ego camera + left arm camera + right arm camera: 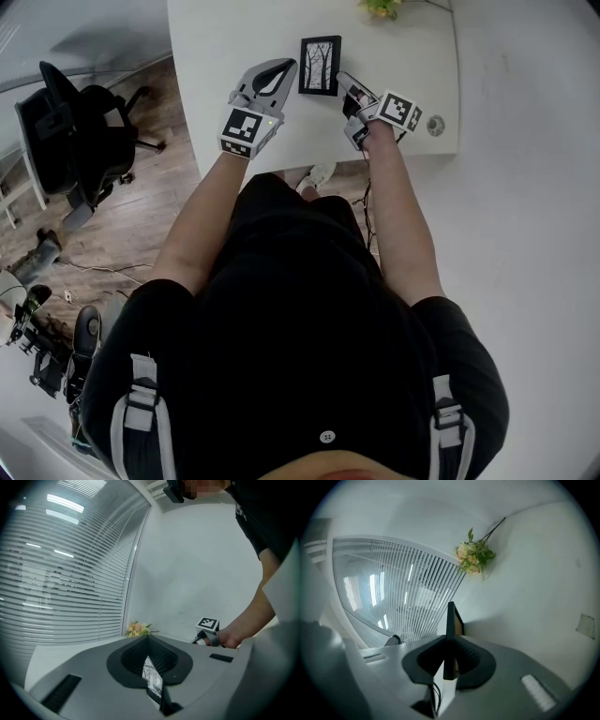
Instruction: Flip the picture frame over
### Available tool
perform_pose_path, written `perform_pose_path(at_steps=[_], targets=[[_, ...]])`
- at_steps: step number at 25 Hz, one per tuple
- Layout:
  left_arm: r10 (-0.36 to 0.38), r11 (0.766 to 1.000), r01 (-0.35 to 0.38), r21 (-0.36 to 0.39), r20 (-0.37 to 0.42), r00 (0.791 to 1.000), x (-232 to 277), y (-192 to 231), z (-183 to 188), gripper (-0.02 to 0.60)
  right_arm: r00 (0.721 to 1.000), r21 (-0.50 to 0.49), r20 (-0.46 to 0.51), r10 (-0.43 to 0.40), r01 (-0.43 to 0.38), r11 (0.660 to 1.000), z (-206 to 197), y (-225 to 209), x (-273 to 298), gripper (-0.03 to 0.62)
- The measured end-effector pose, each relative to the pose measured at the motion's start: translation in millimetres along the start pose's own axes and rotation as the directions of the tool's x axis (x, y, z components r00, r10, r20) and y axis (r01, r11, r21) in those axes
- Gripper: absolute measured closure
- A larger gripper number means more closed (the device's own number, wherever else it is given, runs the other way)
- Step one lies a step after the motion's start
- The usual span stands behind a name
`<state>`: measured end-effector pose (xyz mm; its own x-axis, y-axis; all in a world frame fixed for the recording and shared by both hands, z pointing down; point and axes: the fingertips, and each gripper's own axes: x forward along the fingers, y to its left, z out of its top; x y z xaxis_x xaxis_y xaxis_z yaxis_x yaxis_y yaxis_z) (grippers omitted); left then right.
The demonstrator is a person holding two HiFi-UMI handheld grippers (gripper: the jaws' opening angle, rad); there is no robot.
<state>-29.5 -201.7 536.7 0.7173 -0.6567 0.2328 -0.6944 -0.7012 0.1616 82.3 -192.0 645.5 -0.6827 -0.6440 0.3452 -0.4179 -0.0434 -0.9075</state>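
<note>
Your left gripper waits, fingers closed on nothing, just beside the picture frame, which is picture-up on the table. Your right gripper has its fingers clamped on the frame's right edge. It's probably light, stiff and breakable, so hold the rim

hidden/cut | flowers: toward table's far edge, cropped by head view's top | picture frame: edge-on in right gripper view, faces unseen; in left gripper view only a sliver shows behind left gripper's closed jaws | small round thing near table's front right corner: too small to identify
</note>
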Motion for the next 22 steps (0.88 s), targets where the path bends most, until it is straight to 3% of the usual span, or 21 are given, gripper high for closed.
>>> perform_pose_path(at_steps=[12, 22], targets=[[0.001, 1.0, -0.001, 0.006, -0.014, 1.0, -2.7, 3.7, -4.6, 0.575, 0.996, -0.033, -0.032, -0.079, 0.078, 0.996, -5.2, -21.1, 4.8, 0.539], [0.001, 1.0, -0.001, 0.016, -0.041, 0.999, -1.8, 2.0, -4.3, 0.575, 0.994, -0.19, -0.061, -0.088, 0.075, 0.979, -3.7, 8.0, 8.2, 0.539]])
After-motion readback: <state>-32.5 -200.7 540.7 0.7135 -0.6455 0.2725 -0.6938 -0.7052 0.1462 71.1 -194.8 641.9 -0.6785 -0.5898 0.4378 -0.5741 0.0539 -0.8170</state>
